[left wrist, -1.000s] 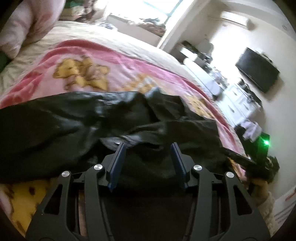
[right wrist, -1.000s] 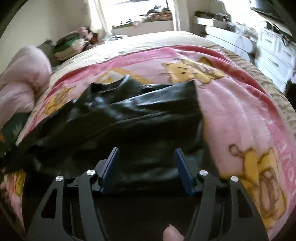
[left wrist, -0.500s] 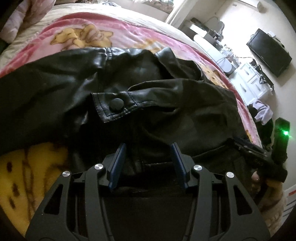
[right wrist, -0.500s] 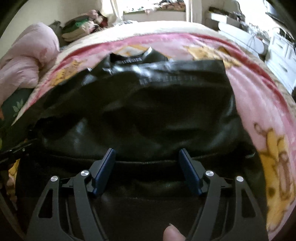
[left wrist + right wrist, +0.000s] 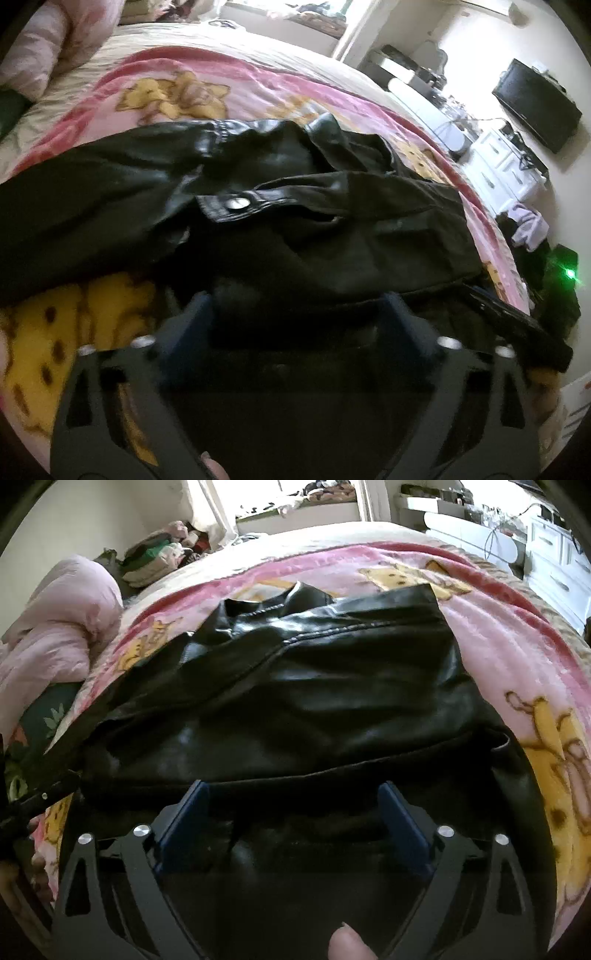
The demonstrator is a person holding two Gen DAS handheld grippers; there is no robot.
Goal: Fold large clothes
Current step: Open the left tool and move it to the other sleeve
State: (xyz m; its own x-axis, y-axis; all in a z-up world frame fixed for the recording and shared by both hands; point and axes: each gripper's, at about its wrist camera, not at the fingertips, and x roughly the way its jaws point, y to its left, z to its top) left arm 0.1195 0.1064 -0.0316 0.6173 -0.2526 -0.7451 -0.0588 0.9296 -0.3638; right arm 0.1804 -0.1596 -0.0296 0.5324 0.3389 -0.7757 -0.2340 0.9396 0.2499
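A black leather jacket [image 5: 332, 229] lies crumpled on the pink cartoon blanket [image 5: 166, 96], its snap tab [image 5: 236, 204] facing up. My left gripper [image 5: 299, 310] hovers over the jacket's near hem. Its jaws are opening wide and the blue pads stand clear of the leather. In the right wrist view the jacket [image 5: 314, 686] shows its smooth back panel. My right gripper [image 5: 293, 797] is over the same near hem, jaws opening, with hem fabric between the pads but not pinched. The right gripper [image 5: 517, 321] also shows in the left wrist view, at the right.
A pink quilt [image 5: 55, 635] is bunched at the bed's left side, with piled clothes [image 5: 159, 557] near the window. White drawers [image 5: 506, 170] and a wall TV [image 5: 535, 107] stand beyond the bed's right edge. A thumb tip [image 5: 345, 945] shows at the bottom.
Both grippers' jaws have spread much wider and let go of the jacket's hem. The jacket has settled flatter on the blanket. Both cameras have dipped and shifted slightly.
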